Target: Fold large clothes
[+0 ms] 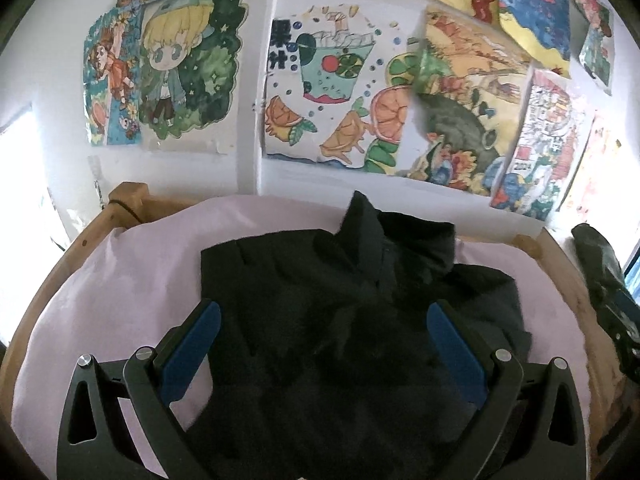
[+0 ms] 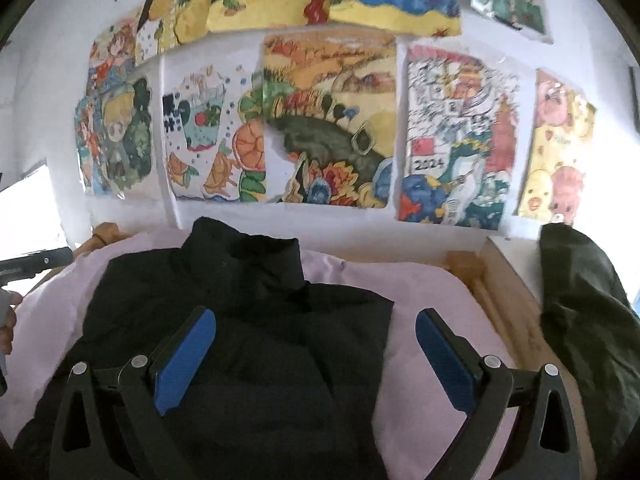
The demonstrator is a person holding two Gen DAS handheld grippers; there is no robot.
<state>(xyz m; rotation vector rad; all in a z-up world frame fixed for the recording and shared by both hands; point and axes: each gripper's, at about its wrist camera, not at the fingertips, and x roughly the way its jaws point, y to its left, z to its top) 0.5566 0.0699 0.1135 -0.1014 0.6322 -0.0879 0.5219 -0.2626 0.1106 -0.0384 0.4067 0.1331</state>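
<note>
A large black jacket (image 1: pixel 340 320) lies on a pale pink sheet (image 1: pixel 120 280), its collar bunched up toward the wall. In the right wrist view the jacket (image 2: pixel 248 320) lies flatter, with its stand-up collar (image 2: pixel 244 256) at the far end. My left gripper (image 1: pixel 323 316) is open and empty, its blue pads (image 1: pixel 192 352) spread wide above the jacket's middle. My right gripper (image 2: pixel 316 320) is open and empty, above the jacket's right edge, with its right finger over the sheet (image 2: pixel 432 300).
A wooden frame (image 1: pixel 132 200) rims the sheet. Behind it stands a white wall with several children's drawings (image 1: pixel 332 92). A dark green garment (image 2: pixel 588 312) hangs over the frame at the right. The left gripper's body (image 2: pixel 36 264) shows at the left edge of the right wrist view.
</note>
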